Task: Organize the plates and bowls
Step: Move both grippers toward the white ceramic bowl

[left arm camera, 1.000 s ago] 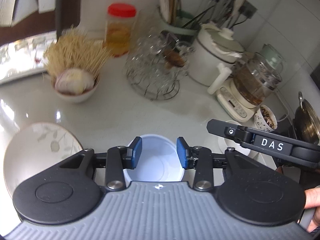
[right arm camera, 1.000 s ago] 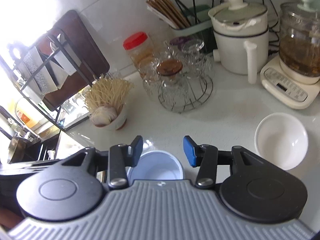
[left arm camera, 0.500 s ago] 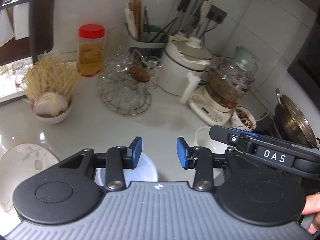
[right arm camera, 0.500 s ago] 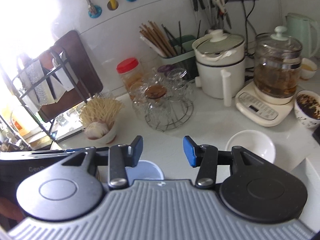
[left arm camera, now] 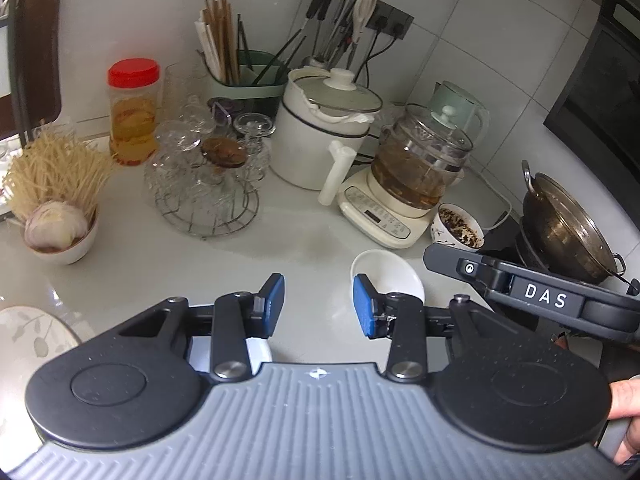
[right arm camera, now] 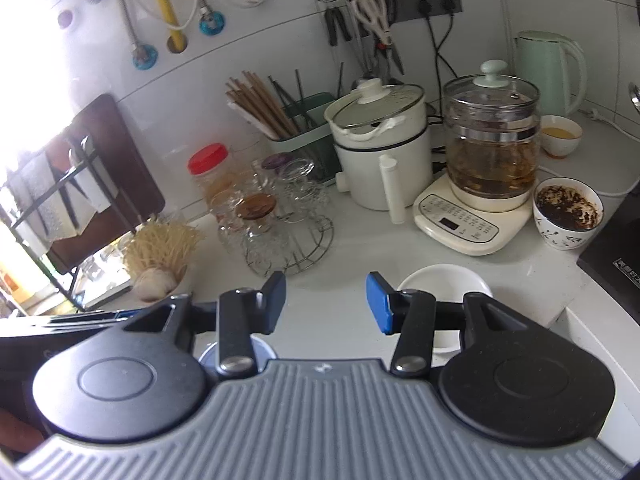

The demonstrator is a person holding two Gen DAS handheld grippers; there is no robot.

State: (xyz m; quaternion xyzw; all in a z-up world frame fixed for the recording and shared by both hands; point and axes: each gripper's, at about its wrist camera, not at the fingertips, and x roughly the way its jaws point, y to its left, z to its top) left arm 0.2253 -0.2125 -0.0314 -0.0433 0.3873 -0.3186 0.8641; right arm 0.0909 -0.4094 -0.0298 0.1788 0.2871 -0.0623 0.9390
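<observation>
A small white bowl [left arm camera: 386, 272] [right arm camera: 440, 284] stands upright on the white counter, just beyond and right of both grippers. A pale blue-white bowl [left arm camera: 258, 354] [right arm camera: 264, 350] sits close below them, mostly hidden by their bodies. A leaf-patterned plate [left arm camera: 32, 336] lies at the left edge of the left wrist view. My left gripper [left arm camera: 319, 306] is open over bare counter, holding nothing. My right gripper [right arm camera: 326, 304] is also open and empty; its body [left arm camera: 540, 300] shows to the right in the left wrist view.
At the back stand a wire rack of glasses [left arm camera: 204, 184], a white pot [left arm camera: 320, 136], a glass kettle on its base [right arm camera: 484, 160], a dirty patterned cup [right arm camera: 568, 216], a red-lidded jar [left arm camera: 134, 112] and a bowl of noodles and garlic [left arm camera: 56, 216]. A wok [left arm camera: 560, 228] sits right.
Both grippers drew back and rose from the pale blue-white bowl, which slid down under their bodies. The small white bowl came into the left view. Jaw gaps stayed the same.
</observation>
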